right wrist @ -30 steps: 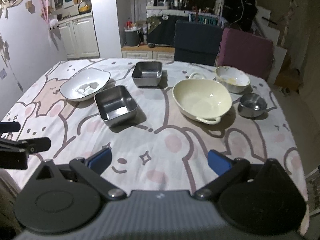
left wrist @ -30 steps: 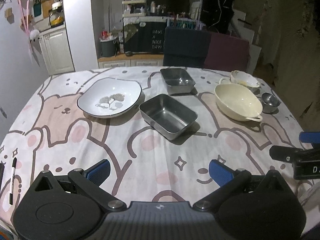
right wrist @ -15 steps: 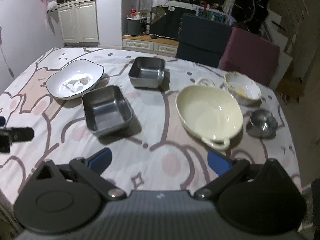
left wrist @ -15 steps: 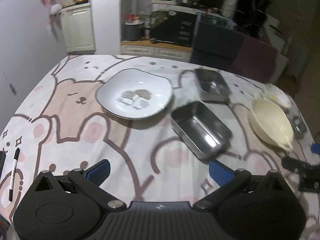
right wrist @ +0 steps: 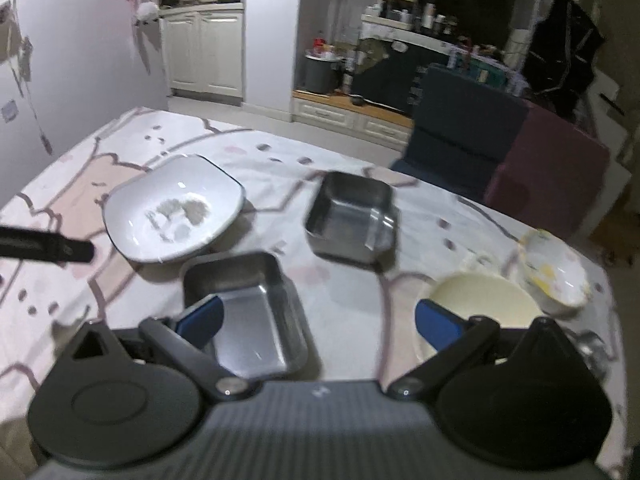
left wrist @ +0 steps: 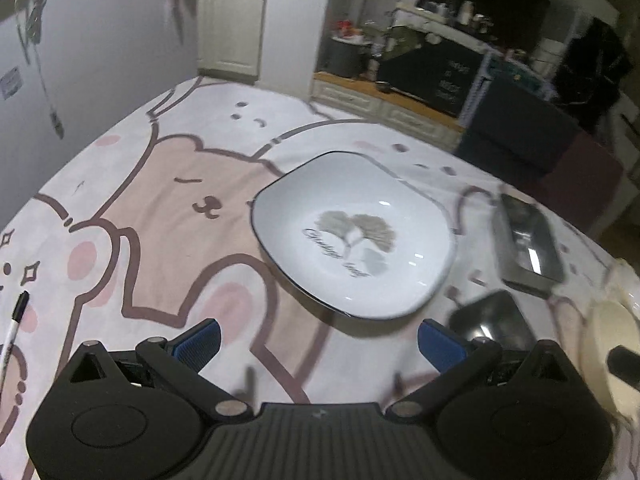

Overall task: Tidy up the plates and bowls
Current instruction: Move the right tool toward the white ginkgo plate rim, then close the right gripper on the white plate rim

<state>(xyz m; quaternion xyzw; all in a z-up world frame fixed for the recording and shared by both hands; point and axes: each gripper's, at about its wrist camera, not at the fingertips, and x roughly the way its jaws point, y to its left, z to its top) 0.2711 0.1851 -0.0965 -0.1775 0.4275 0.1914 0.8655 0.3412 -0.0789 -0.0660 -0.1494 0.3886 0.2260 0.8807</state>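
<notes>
A white squarish plate with a grey leaf print lies just ahead of my open left gripper, which holds nothing. In the right wrist view the same plate sits at the left. My right gripper is open over the table; its left finger overlaps the near steel tray. A second steel tray stands farther back. A cream oval bowl and a small white bowl with yellow marks lie to the right. The near tray and far tray also show in the left wrist view.
A black pen lies near the table's left edge. The left gripper's tip pokes in at the left of the right wrist view. Two chairs stand behind the table. A bear-print cloth covers the table.
Both grippers have moved forward and to the left over the table. The white plate now lies right before the left gripper; the near steel tray sits under the right gripper's left finger.
</notes>
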